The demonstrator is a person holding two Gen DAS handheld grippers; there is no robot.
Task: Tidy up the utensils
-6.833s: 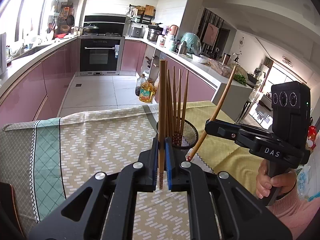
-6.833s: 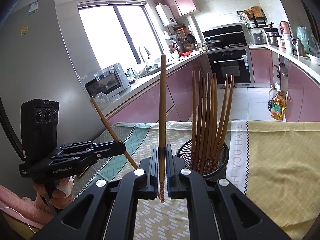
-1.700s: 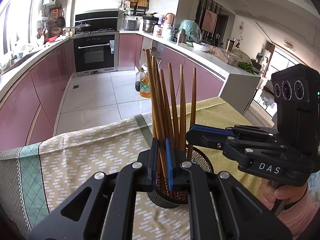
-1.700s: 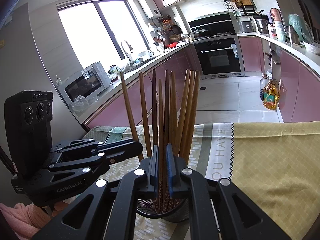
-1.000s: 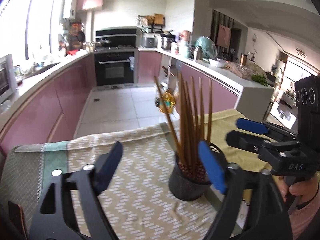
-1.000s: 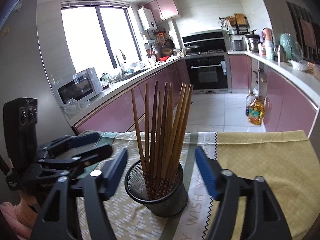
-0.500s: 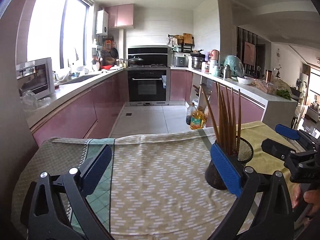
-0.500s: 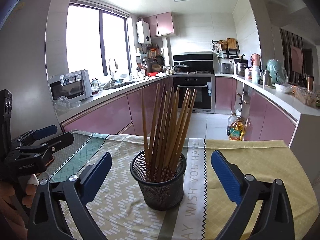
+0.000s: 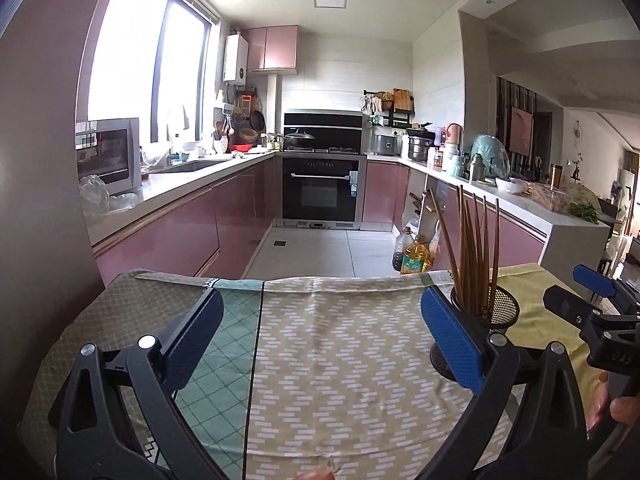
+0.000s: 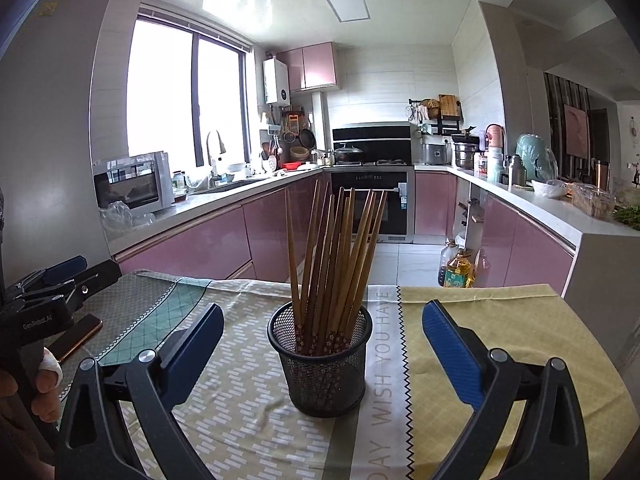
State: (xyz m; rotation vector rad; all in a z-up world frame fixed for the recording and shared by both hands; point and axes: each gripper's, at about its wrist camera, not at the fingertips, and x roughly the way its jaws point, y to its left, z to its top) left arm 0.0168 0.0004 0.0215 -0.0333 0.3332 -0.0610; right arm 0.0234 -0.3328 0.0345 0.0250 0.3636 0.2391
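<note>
A black mesh cup (image 10: 322,364) stands upright on the tablecloth, and several brown wooden chopsticks (image 10: 334,248) lean fanned out inside it. My right gripper (image 10: 322,344) is open wide, pulled back from the cup, nothing between its blue pads. My left gripper (image 9: 320,332) is open too and holds nothing; it faces bare cloth, with the cup (image 9: 498,310) and chopsticks (image 9: 474,248) just behind its right finger. Each view shows the other gripper at its edge: the right one (image 9: 596,300) and the left one (image 10: 52,284).
The table carries a patchwork cloth: green-grey (image 9: 132,308), beige zigzag (image 9: 340,360) and yellow (image 10: 500,320). A phone (image 10: 78,338) lies at the left edge. Beyond the table's far edge are the kitchen floor, oil bottles (image 10: 458,268) and pink cabinets.
Both grippers let go of their chopsticks into the cup, opened wide and drew back from it. The left one has swung away leftward, so the cup sits far to its right.
</note>
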